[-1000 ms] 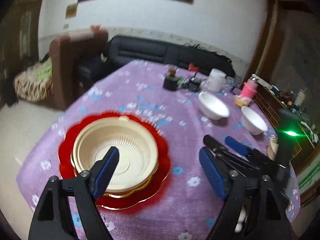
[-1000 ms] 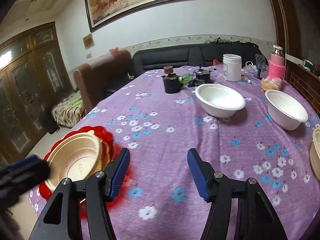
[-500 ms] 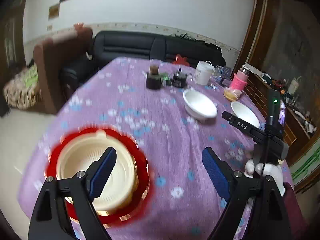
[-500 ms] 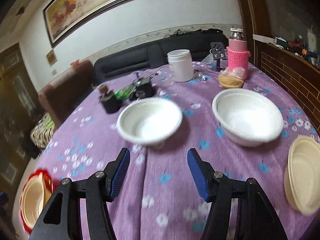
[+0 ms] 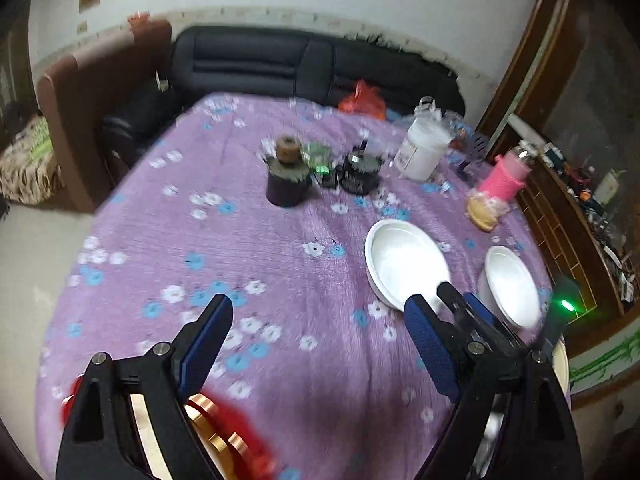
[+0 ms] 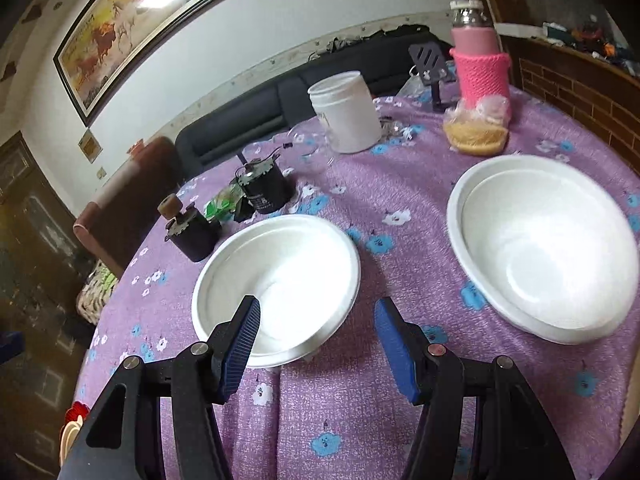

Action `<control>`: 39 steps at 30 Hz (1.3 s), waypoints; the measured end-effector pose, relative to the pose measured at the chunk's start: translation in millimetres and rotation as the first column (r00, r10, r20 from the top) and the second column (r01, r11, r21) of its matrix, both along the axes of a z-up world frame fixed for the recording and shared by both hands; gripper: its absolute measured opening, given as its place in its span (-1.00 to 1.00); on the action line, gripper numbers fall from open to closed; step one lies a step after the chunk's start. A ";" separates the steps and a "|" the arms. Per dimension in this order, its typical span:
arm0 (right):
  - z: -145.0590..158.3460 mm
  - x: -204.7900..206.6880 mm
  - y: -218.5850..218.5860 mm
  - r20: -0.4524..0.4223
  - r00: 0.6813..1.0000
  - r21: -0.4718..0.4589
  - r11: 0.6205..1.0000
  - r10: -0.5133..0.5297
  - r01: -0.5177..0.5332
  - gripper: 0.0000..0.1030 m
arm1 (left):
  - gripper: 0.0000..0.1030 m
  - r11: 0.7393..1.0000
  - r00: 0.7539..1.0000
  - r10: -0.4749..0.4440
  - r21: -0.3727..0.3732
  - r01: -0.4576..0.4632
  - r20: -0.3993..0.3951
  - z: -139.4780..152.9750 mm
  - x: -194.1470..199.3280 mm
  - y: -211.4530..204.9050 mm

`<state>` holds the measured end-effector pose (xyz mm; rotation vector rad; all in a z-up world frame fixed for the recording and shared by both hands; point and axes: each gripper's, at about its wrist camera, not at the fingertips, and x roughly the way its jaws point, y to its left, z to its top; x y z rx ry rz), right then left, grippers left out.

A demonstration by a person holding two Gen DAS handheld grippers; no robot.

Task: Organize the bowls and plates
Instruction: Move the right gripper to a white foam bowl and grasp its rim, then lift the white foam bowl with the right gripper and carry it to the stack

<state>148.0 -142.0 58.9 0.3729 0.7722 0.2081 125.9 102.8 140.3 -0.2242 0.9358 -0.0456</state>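
Note:
In the right wrist view two white bowls stand on the purple flowered tablecloth, one (image 6: 288, 276) straight ahead and one (image 6: 540, 252) to the right. My right gripper (image 6: 318, 316) is open just over the nearer bowl's front rim, and its pads do not press on the bowl. In the left wrist view my left gripper (image 5: 320, 320) is open above bare cloth. The red plate (image 5: 244, 440) with a gold rim lies at the bottom left, partly hidden behind the left finger. Both white bowls (image 5: 404, 264) (image 5: 510, 284) sit ahead to the right. The right gripper's fingers (image 5: 450, 294) reach in beside them.
A white jar (image 6: 348, 112), a pink-sleeved bottle (image 6: 480, 56), a bagged snack (image 6: 476, 132) and two small black devices (image 6: 264, 192) stand at the table's far side. A dark sofa and a brown chair (image 5: 92, 92) lie beyond. A brick ledge (image 6: 580, 88) runs along the right.
My left gripper has swung away from the red plate and cream bowl, which now sit at the bottom left edge. My right gripper has moved right and closer to the white bowls.

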 end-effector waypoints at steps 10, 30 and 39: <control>-27.5 16.0 3.1 -0.079 0.997 0.022 0.999 0.026 -0.024 0.25 | 0.68 0.994 0.976 0.000 -0.108 -0.024 -0.218 -91.4 97.7 -35.9; -28.4 14.0 5.9 -0.078 0.993 0.109 0.991 0.089 -0.081 -0.67 | -0.39 0.992 0.960 -0.078 -0.115 0.049 -0.268 -111.7 107.2 -60.3; -5.9 -5.7 29.7 0.007 0.986 0.077 0.983 0.167 -0.167 -0.68 | -0.39 0.999 0.974 -0.031 -0.038 0.023 -0.225 -84.1 61.8 -42.0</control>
